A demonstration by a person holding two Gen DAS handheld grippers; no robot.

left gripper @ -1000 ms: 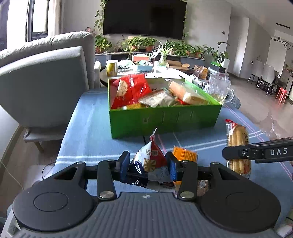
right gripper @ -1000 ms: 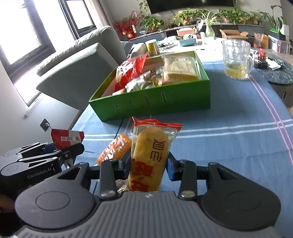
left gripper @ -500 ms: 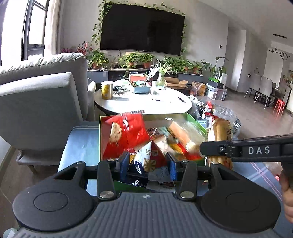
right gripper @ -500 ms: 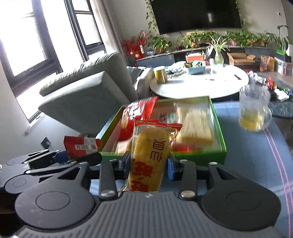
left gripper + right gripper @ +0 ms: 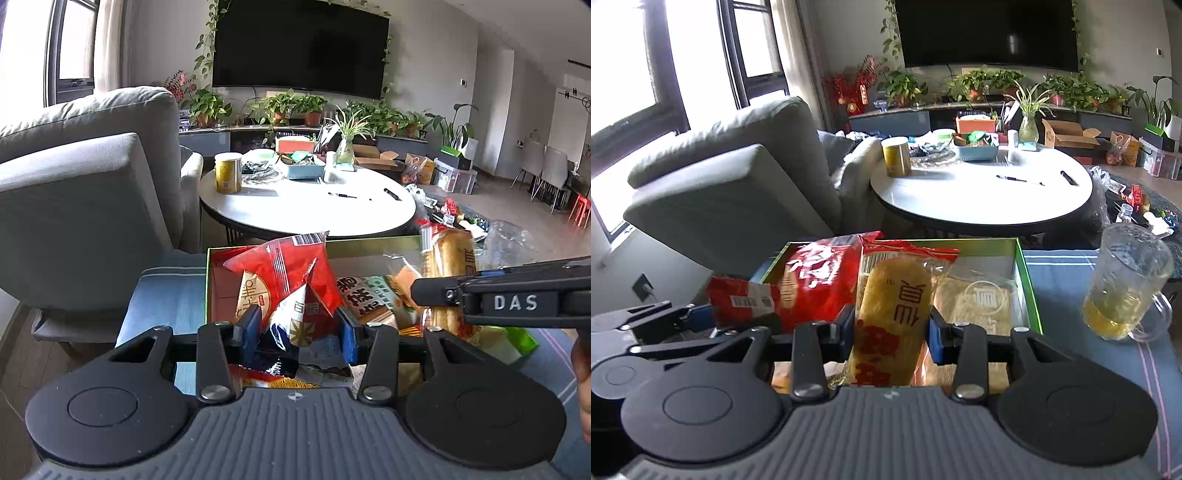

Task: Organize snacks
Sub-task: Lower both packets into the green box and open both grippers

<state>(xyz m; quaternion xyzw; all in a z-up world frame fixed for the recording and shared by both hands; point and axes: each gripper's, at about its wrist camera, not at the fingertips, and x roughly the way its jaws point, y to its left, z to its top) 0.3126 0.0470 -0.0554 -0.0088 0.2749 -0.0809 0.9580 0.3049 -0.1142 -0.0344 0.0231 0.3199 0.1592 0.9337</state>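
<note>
Over the green box [image 5: 1030,295]: two gripped snacks

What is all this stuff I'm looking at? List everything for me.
snack box: one, green, on the blue cloth, holding packets
triangular packet: one, red, white and blue, in the left gripper
bread packet: one, yellow bread, red print, in the right gripper
red packet: one, left part of box
glass mug: one, clear, yellow drink, right of box
round table: one, white, behind box
tin: one, yellow, on round table
armchair: one, grey, left
left gripper: black, shut
right gripper: black, shut
</note>
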